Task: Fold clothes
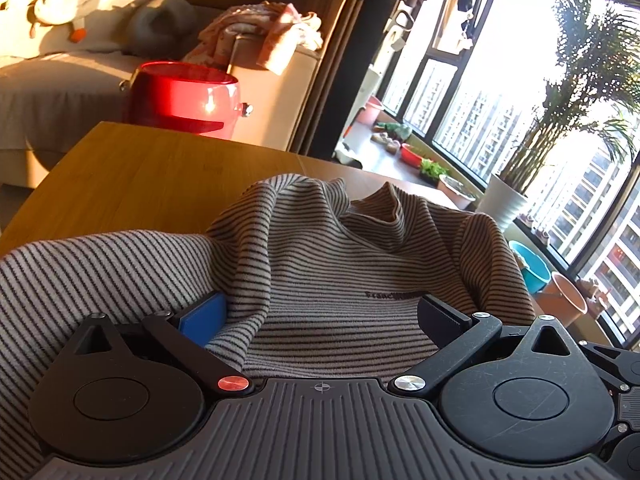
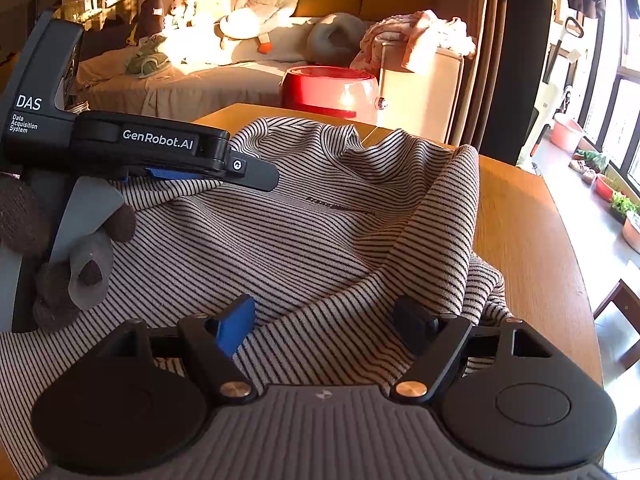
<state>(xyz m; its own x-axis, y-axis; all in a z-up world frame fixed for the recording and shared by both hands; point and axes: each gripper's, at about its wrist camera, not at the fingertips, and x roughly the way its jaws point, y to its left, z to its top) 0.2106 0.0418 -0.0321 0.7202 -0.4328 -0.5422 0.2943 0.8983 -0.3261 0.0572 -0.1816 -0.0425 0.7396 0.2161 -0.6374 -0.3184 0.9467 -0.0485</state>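
A striped shirt [image 2: 320, 220] lies spread and rumpled on the wooden table [image 2: 528, 216], collar at the far end and sleeves bunched up. The left gripper [image 1: 320, 312] hangs over the shirt's near left part with its jaws spread wide, cloth heaped against the blue pad. The right gripper [image 2: 324, 320] sits over the near right hem, jaws also apart; whether cloth lies between them is hard to tell. A red tub [image 2: 330, 90] stands beyond the table.
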